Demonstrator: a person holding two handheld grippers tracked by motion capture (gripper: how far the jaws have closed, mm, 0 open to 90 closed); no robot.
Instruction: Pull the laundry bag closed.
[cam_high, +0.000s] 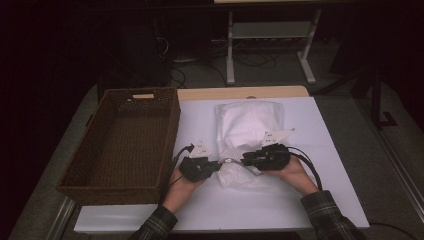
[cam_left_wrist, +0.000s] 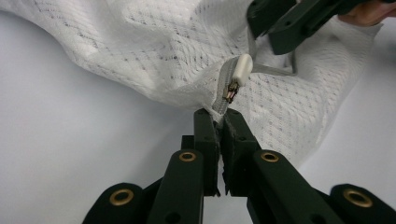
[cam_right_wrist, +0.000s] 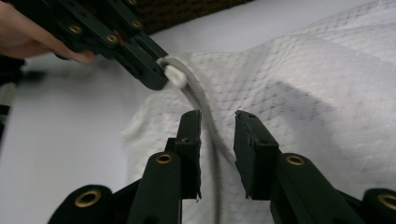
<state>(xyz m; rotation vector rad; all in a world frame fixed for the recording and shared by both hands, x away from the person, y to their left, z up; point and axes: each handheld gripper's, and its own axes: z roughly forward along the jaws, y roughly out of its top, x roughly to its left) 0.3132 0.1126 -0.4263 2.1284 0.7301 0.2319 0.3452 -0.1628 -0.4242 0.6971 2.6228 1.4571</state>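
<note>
A white mesh zip bag (cam_high: 248, 125) lies on the white table top (cam_high: 300, 190), its near end bunched between the two hands. My left gripper (cam_left_wrist: 219, 116) is shut on the end of the grey zipper tape (cam_left_wrist: 226, 86), just below the white zipper pull (cam_left_wrist: 243, 69). In the high view the left gripper (cam_high: 218, 163) points right towards the right gripper (cam_high: 243, 160). My right gripper (cam_right_wrist: 217, 116) is open. The zipper tape (cam_right_wrist: 212, 140) runs between its jaws without being pressed. The zipper pull (cam_right_wrist: 176, 76) sits at the tip of the left gripper (cam_right_wrist: 140, 60) ahead.
A large brown wicker basket (cam_high: 115, 192) stands on the left of the table, close beside the left hand. Beyond the table's far edge are a dark floor, cables and a white desk frame (cam_high: 230, 55).
</note>
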